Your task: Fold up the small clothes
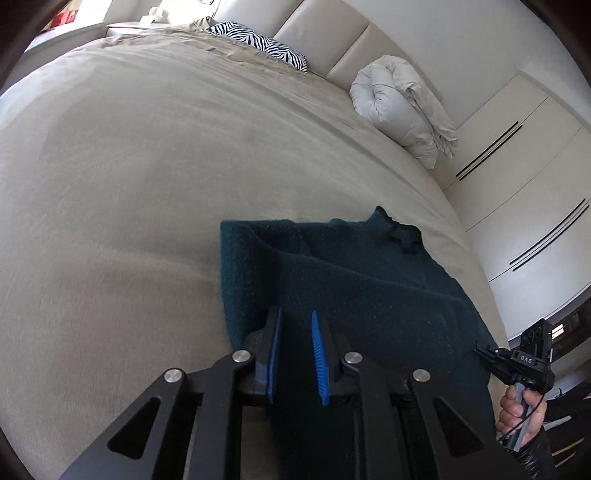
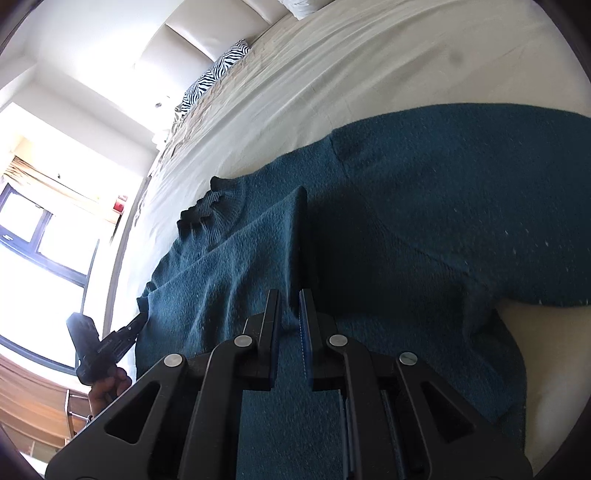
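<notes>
- A dark teal knitted sweater (image 2: 424,206) lies spread on a wide bed covered with a beige sheet (image 1: 147,155), near the bed's edge, its ribbed neck (image 2: 221,203) pointing toward the headboard side.
- The left claw (image 1: 297,321), black with blue ribbed pads, sits low over the sweater's edge; its jaws stand a narrow way apart with teal knit showing between them, and whether the pads press on the cloth cannot be told.
- The right claw (image 2: 288,299) is closed down to a thin slit, pinching a raised fold of the teal knit that stands up as a ridge just ahead of its tips.
- In the left wrist view the other claw is seen at the sweater's far side, with the person's hand (image 1: 519,413) around its handle.
- A zebra-striped pillow (image 1: 258,42) rests by the padded cream headboard (image 1: 325,33), and a rolled white duvet (image 1: 399,103) sits well apart from the sweater.
- White cupboard doors (image 1: 524,155) stand beside the bed.
</notes>
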Available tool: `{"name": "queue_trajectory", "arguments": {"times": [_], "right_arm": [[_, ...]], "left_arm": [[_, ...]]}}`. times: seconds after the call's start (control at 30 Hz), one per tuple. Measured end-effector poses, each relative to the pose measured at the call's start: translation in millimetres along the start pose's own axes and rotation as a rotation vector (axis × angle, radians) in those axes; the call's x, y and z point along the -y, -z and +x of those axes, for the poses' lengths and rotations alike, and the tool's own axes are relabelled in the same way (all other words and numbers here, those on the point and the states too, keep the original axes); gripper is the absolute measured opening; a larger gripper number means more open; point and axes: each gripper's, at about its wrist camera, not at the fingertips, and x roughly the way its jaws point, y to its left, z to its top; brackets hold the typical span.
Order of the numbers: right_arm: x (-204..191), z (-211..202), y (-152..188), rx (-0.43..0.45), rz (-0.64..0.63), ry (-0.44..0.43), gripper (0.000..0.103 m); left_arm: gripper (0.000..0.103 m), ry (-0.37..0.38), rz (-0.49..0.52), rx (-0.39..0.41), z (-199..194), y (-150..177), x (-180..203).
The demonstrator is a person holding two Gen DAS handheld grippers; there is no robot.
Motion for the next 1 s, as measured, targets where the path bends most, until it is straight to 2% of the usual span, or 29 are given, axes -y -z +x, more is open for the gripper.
{"name": "queue_trajectory", "arguments": {"times": [0.23,0.37,0.4,0.53,0.63,0.7,0.73,0.77,0.83,1.0], "right_arm": [[22,-27,29,0.014,0.043,-0.008,0.01],[41,-57,45,0.052,0.076,-0.015,0.01],[47,-66,48,0.068,0.092,-0.017,0.01],[80,-110,65,0.15,0.161,-0.016,0.01],[116,-149,77,0.24,0.231,0.024,0.012],[143,-171,84,0.296,0.3,0.056,0.029],[158,-184,87,0.33,0.344,0.076,0.053],[171,-196,91,0.375,0.386,0.086,0.071],[196,-219,95,0.457,0.432,0.084,0.072],[259,-252,87,0.542,0.584,0.041,0.072]], "left_arm": [[0.018,0.009,0.019,0.013,-24,42,13],[0.02,-0.046,0.081,0.012,-39,70,31],[0.026,-0.053,0.091,0.011,-44,74,34],[0.035,-0.054,0.1,0.009,-64,95,50],[0.052,0.001,0.099,0.025,-77,114,70],[0.066,0.051,0.092,0.019,-77,124,85],[0.068,0.071,0.092,0.011,-74,128,92],[0.069,0.09,0.095,0.001,-72,134,98],[0.069,0.116,0.087,-0.022,-64,141,111],[0.069,0.144,0.048,-0.076,-43,152,131]]}}
